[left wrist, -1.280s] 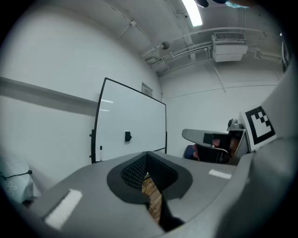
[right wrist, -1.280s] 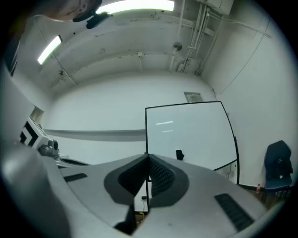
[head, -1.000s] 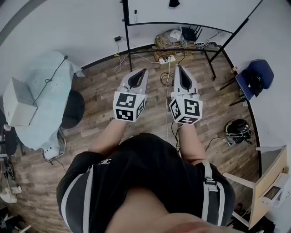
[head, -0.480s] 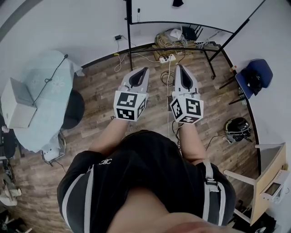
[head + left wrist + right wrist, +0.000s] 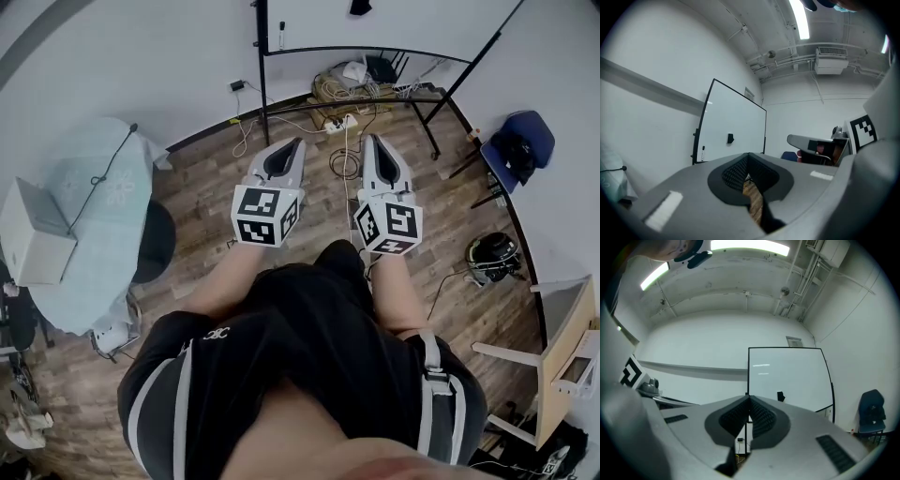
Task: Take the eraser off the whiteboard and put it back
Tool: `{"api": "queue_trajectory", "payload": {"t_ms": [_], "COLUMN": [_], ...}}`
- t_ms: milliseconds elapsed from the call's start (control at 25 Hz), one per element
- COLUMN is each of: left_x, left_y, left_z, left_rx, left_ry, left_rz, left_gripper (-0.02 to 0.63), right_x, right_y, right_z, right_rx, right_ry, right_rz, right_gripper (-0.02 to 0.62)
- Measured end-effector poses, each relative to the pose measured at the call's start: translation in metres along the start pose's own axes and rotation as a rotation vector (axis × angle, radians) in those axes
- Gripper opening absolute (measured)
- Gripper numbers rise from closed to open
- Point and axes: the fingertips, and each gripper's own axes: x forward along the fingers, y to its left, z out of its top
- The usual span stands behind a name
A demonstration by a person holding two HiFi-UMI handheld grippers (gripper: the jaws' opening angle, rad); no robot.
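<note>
Right gripper view: eraser (image 5: 780, 396), small and dark, stuck on the face of the whiteboard (image 5: 801, 373), toward its lower edge and clear of both side edges; untouched.
Whiteboard on a black-framed stand across the wooden floor (image 5: 216, 178), well apart from both grippers; marker (image 5: 703, 149) at its left edge.
Right gripper (image 5: 749, 400): jaws pressed together, nothing between them.
Left gripper (image 5: 749, 158): jaws likewise closed and empty; only floor shows through the slit behind the tips.
Head view: both grippers side by side before the person's body, pointed toward the board.
Progress, as judged: no part of the task done; approach stage; left to do: reach the board, open a pair of jaws, lift the eraser off, set it back on the face.
</note>
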Motion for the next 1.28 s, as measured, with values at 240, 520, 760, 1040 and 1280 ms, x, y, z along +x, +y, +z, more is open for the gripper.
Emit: {"api": "queue_trajectory", "payload": {"t_ms": [240,520,760,1040,1280], "left_x": [0.008,0.051,0.126,0.226,0.302], "left_y": [0.009,0.024,0.047,0.067,0.083], "left_z": [0.002,0.006,0.003,0.002,0.005], "left_rx": [0.044,0.098,0.052,0.038,0.038], "left_ry": [-0.007,-0.039,-0.026,-0.007,0.044], "left_rz": [-0.03,-0.021,-0.022,0.006,0.029], "left_gripper": [0.009,0.009,0.009,0.009,0.009], "right_x": [0.022,0.064,0.128,0.211,0.276], "right_y": [-0.002,-0.031,-0.078,-0.143,-0.192], "right_z": [-0.004,-0.017,-0.035,-0.048,-0.063], "right_rx": [-0.002,-0.014,-0.015,0.015,0.055], "right_ry": [-0.022,-0.039,-0.035,-0.032,0.001], "right_rz": [-0.004,0.006,0.014,0.021,0.029], "right_gripper": [0.005,0.005,0.005,0.005,0.005]}}
